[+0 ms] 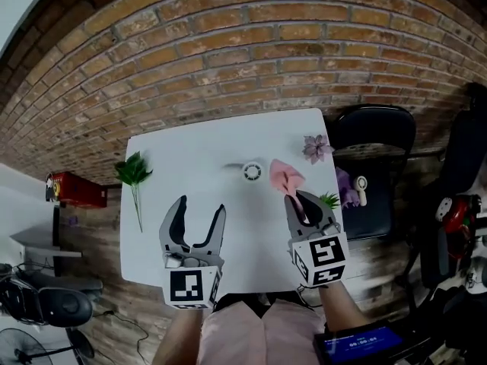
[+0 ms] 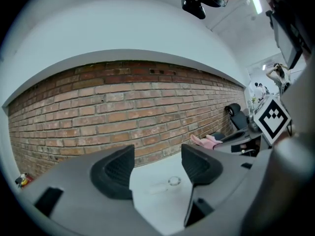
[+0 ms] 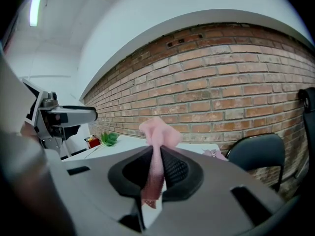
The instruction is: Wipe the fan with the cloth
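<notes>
A small white hand fan (image 1: 249, 171) lies flat on the white table (image 1: 175, 166), its round head to the right and its handle to the left. It also shows between the jaws in the left gripper view as the fan (image 2: 167, 183), farther off on the tabletop. My left gripper (image 1: 200, 217) is open and empty, hovering over the table's near half, short of the fan. My right gripper (image 1: 300, 203) is shut on a pink cloth (image 1: 284, 177), which stands up from the jaws just right of the fan. The cloth (image 3: 156, 146) is pinched between the pads.
A green leafy sprig (image 1: 134, 175) lies at the table's left edge. A purple flower (image 1: 316, 148) and a small green plant (image 1: 330, 200) sit at the right edge. A black chair (image 1: 371, 166) with things on its seat stands right of the table. The brick wall (image 1: 243, 59) is behind.
</notes>
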The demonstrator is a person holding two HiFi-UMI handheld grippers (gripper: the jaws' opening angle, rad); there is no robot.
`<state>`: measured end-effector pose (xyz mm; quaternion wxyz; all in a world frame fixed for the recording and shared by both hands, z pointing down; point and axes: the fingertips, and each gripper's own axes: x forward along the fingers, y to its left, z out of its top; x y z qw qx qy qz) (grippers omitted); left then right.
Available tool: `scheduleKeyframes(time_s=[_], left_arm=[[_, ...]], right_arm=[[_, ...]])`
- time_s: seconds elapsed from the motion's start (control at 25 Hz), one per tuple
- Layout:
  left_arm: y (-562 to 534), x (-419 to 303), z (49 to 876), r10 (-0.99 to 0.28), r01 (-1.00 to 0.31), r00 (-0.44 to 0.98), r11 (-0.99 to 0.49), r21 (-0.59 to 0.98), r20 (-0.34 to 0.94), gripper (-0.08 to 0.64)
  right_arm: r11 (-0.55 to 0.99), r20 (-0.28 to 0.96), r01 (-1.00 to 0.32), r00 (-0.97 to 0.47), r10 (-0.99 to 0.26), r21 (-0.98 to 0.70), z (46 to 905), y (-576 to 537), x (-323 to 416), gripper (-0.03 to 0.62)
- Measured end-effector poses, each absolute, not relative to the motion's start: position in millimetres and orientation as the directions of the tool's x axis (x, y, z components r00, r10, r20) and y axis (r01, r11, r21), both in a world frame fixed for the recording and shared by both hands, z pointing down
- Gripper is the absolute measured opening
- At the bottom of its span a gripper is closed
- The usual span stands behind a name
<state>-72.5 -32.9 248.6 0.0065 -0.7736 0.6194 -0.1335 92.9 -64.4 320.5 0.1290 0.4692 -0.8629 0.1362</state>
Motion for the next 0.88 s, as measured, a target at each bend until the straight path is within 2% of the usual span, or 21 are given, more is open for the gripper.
scheduleKeyframes(time_s=[0.36,0.88], left_arm=[[-63,-83,250,-0.958,-0.954,0.205,-0.241,-0.177,0.199,0.303],[-115,-137,323,-0.912,-0.956,0.261,-0.289,-0.044,0.317,0.304]], right_arm=[[0.516,0.363,-0.851,-0.514,-0.777,-0.099,323,-103,80,0.038],[0.430,0.550,-0.900,-0.393,-0.737,-0.068,421,-175,46,0.038]])
